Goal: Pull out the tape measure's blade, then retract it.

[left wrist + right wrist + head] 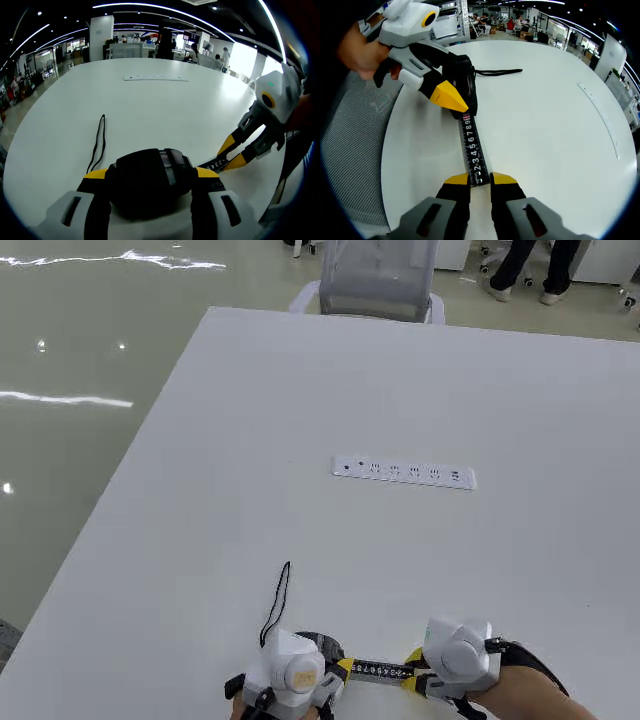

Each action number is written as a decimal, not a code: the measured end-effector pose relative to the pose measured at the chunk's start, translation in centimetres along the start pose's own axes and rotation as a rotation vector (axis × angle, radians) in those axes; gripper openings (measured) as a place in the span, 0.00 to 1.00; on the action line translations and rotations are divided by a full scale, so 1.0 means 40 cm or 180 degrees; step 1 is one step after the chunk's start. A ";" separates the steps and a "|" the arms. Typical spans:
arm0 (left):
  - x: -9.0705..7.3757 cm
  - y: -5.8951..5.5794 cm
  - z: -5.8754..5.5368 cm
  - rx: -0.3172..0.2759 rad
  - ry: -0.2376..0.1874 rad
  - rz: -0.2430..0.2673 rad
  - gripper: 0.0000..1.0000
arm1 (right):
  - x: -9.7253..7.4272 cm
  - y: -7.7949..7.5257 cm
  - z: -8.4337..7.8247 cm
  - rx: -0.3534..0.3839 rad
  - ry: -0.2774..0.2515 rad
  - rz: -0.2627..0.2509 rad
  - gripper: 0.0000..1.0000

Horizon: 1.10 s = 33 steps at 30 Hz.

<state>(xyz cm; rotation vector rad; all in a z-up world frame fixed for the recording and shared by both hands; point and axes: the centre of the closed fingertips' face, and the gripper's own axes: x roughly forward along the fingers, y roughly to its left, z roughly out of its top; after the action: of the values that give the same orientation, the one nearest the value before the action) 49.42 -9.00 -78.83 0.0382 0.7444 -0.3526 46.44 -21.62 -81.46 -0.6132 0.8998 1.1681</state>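
The black tape measure (150,180) sits on the white table near its front edge, and my left gripper (150,176) is shut on its case. Its black wrist strap (97,142) lies stretched across the table behind it. A short length of black blade with white numerals (472,155) runs out from the case (462,82) toward my right gripper (480,179), which is shut on the blade's end. In the head view the left gripper (335,672) and right gripper (410,672) stand close together with the blade (380,671) between them.
A white power strip (403,472) lies flat mid-table, beyond the grippers. A grey chair (378,278) stands at the table's far edge, and people's legs (530,265) show behind it. The table's left edge drops to a shiny floor.
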 end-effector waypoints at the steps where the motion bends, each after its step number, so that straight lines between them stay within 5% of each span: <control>1: 0.000 0.000 0.000 -0.0001 0.0000 0.0000 0.62 | -0.001 0.001 0.003 -0.0001 0.0003 0.0004 0.14; 33: 0.002 0.000 -0.001 -0.0005 -0.0004 -0.0002 0.62 | 0.034 0.013 0.043 -0.0033 -0.0036 0.0042 0.14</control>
<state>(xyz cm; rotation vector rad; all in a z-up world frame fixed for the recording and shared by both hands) 49.44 -9.03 -78.91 0.0362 0.7435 -0.3525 46.58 -19.39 -81.70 -0.6093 0.8900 1.1876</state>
